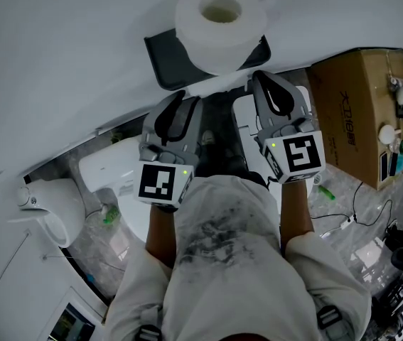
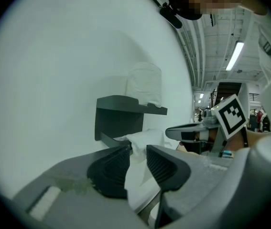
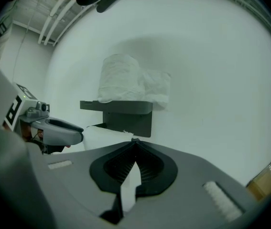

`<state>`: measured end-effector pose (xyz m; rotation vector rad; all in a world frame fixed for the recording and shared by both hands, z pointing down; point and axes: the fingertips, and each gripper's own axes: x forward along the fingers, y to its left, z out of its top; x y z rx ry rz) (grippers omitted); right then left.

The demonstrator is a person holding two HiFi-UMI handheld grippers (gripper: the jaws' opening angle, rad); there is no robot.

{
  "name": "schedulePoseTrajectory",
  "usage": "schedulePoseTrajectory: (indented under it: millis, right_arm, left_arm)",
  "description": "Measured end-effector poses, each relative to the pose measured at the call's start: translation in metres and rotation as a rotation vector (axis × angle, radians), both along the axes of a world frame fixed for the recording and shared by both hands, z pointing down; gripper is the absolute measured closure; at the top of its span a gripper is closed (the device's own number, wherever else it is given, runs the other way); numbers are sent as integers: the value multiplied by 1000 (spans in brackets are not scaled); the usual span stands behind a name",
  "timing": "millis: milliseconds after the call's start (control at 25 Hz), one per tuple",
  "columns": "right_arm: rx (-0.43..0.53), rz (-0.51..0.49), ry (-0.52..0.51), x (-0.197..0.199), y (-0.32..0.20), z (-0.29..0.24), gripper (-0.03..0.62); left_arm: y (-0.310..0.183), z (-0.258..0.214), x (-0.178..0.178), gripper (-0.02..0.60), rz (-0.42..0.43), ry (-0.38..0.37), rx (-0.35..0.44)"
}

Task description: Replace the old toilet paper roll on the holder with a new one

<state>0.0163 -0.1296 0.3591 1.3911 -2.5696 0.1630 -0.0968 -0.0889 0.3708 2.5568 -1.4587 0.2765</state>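
A full white toilet paper roll (image 1: 219, 23) stands on end on top of the dark wall holder (image 1: 165, 59); it also shows as the roll (image 2: 145, 85) in the left gripper view and the roll (image 3: 121, 82) in the right gripper view. Under the holder's shelf (image 3: 125, 109) white paper (image 3: 104, 135) hangs loose. My left gripper (image 2: 137, 149) is open just below the holder, and a fold of that paper (image 2: 140, 140) lies in the gap between its pads. My right gripper (image 3: 134, 142) is shut on a strip of paper (image 3: 129, 187). Both grippers (image 1: 180, 109) (image 1: 269, 84) point at the holder, side by side.
A white toilet (image 1: 116, 176) sits below the holder by the white wall (image 1: 59, 62). A cardboard box (image 1: 361, 105) with small items on it stands to the right, with cables (image 1: 372, 212) on the floor beside it. Another white fixture (image 1: 52, 204) is at the left.
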Motion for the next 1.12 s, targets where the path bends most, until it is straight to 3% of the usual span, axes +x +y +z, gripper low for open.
schedulePoseTrajectory:
  millis: [960,1120]
  right_arm:
    - [-29,-19,-13,-12,-19,10,594]
    - [-32,-16,-24,-11,-19,10,594]
  left_arm:
    - [-11,4,18,453,44,65,-52]
    - [-12,3,22,453,73,60,-29]
